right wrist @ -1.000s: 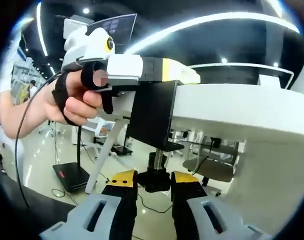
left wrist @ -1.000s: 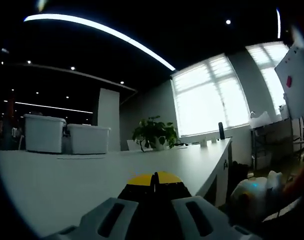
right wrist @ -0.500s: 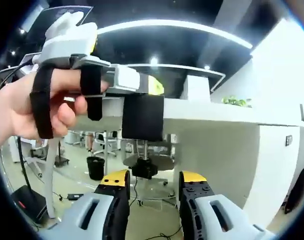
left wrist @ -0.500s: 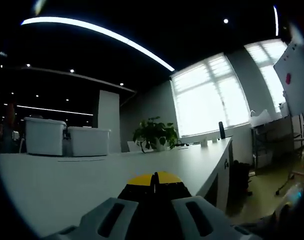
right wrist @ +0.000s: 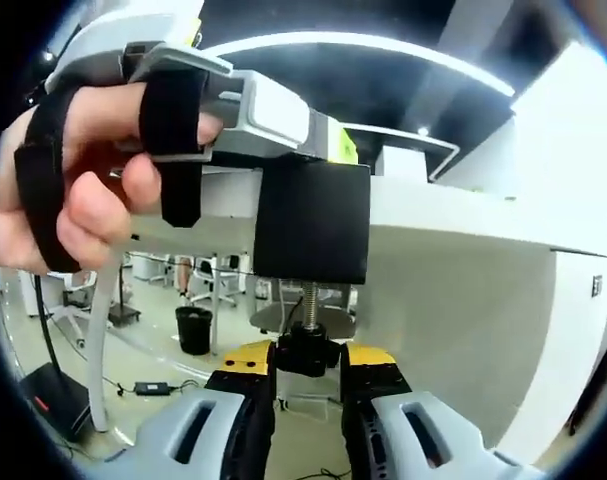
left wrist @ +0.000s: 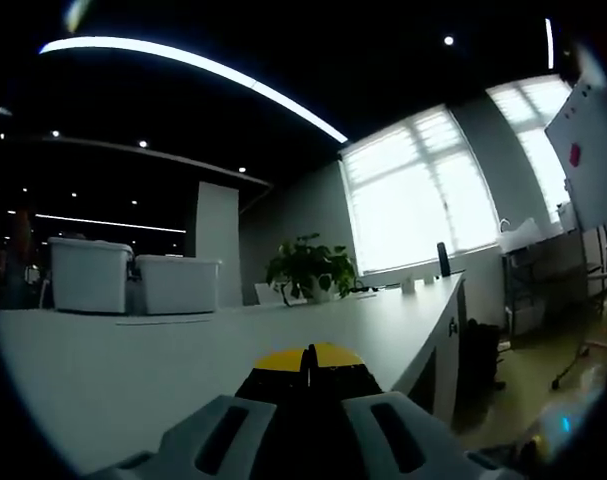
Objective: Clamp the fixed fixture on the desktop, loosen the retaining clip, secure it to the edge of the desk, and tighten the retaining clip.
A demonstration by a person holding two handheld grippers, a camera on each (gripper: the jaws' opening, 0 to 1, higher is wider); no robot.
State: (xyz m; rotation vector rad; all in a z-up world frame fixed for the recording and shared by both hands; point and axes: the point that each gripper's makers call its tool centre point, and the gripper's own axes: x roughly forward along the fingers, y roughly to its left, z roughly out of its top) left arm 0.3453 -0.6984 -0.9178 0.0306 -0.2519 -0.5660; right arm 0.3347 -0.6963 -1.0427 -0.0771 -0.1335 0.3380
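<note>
In the right gripper view, the right gripper (right wrist: 309, 362) is seen closed around the black screw knob (right wrist: 306, 352) hanging under the black rectangular metal clamp fixture (right wrist: 312, 222); half a second ago its yellow-tipped jaws stood apart below the knob, so the grasp has just been made. Above the knob, the threaded steel screw (right wrist: 308, 302) is seen entering the fixture body, which is seated on the edge of the white desk (right wrist: 453, 225). Beside the fixture, the person's strapped hand (right wrist: 78, 165) is seen holding the left gripper (right wrist: 328, 145), whose jaws lie along the fixture's top. In the left gripper view, the left gripper's yellow-tipped jaws are pressed together at the centre line; whether the fixture's upper plate is pinched between them cannot be told. Beyond them, the white desktop runs toward a green potted plant (left wrist: 309, 264), two white plastic bins (left wrist: 133, 273) and bright windows (left wrist: 423, 195). That view is unchanged, indicating the fixture is being held steady. Tightening is judged to be the step in hand.
</note>
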